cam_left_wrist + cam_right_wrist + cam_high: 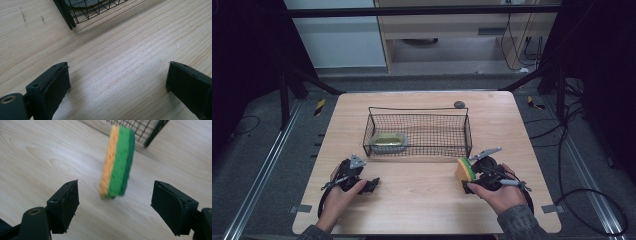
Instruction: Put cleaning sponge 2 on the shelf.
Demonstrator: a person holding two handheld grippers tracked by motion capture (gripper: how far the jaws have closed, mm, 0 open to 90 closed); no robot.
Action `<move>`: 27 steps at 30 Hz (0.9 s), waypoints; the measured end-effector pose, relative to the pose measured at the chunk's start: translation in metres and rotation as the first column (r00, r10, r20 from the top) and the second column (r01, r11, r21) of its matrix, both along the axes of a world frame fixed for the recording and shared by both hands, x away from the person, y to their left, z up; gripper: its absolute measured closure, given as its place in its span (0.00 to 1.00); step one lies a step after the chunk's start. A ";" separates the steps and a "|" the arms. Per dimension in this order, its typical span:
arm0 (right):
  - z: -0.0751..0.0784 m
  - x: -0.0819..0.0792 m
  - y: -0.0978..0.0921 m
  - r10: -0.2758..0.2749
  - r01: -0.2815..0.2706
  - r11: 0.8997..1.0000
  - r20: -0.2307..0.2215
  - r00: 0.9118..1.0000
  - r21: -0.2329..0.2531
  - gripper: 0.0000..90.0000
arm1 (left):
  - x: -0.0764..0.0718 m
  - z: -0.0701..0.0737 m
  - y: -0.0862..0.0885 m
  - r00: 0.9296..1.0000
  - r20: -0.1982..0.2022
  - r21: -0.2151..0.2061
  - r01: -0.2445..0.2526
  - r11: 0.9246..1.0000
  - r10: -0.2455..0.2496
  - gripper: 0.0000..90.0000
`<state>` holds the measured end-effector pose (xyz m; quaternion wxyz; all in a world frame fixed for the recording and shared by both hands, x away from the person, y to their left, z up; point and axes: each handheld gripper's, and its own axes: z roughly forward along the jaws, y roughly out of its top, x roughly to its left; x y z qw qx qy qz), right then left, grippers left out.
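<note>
Dark curtains and a grey floor surround the pale wooden desk (422, 200), which carries everything in play. Largest on it is the black wire mesh basket (419, 131), standing toward the far side with a shallow greenish metal tin (388, 142) in its left end. A small grey knob-like object (459, 104) sits just beyond the basket's far right corner.

Smaller still is the yellow-and-green layered sponge (117, 162), standing on its narrow end on the desk, just in front of the basket's near right corner. It looks tilted and a little blurred, so it may be unsteady. The right tool (115, 207) has its jaws wide apart with the sponge between and slightly ahead of them, touching neither pad. In the high view the sponge (465, 170) stands right at that tool's front.

To grip it well, the right tool likely needs to ease forward until the pads flank the sponge's broad faces, then close gently, since the foam will squash and could tip over if nudged from one side first.

The left tool (117, 82) rests with its jaws apart over bare desk, holding nothing, near the basket's front left corner.
</note>
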<state>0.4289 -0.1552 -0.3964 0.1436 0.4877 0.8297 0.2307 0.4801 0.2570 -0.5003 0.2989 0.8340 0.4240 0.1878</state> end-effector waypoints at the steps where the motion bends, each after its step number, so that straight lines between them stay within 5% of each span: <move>1: 0.002 0.002 0.002 0.002 -0.002 1.000 0.002 1.000 -0.005 0.25 | 0.000 -0.001 0.001 1.000 -0.005 -0.010 -0.001 1.000 0.001 0.04; 7: 0.003 0.026 0.012 -0.005 0.004 1.000 -0.013 1.000 -0.009 0.26 | 0.001 -0.003 0.003 1.000 -0.009 -0.038 -0.008 0.999 0.008 0.02; 14: -0.014 0.047 0.012 -0.024 0.024 1.000 -0.073 0.997 -0.007 0.32 | 0.002 -0.004 0.004 1.000 -0.001 -0.044 -0.003 0.999 0.003 0.01; 19: -0.022 0.051 0.013 -0.023 0.024 1.000 -0.103 0.994 0.005 0.46 | 0.002 -0.005 0.003 1.000 0.002 -0.042 -0.001 0.999 0.001 0.00; 23: -0.021 0.050 0.012 -0.004 0.007 1.000 -0.104 0.995 0.026 0.69 | 0.002 -0.005 0.003 1.000 0.003 -0.043 0.000 0.999 0.000 0.00; 27: -0.016 0.049 0.005 0.008 -0.005 1.000 -0.093 0.996 0.029 0.71 | 0.002 -0.005 0.004 1.000 0.005 -0.044 0.002 0.999 -0.002 0.00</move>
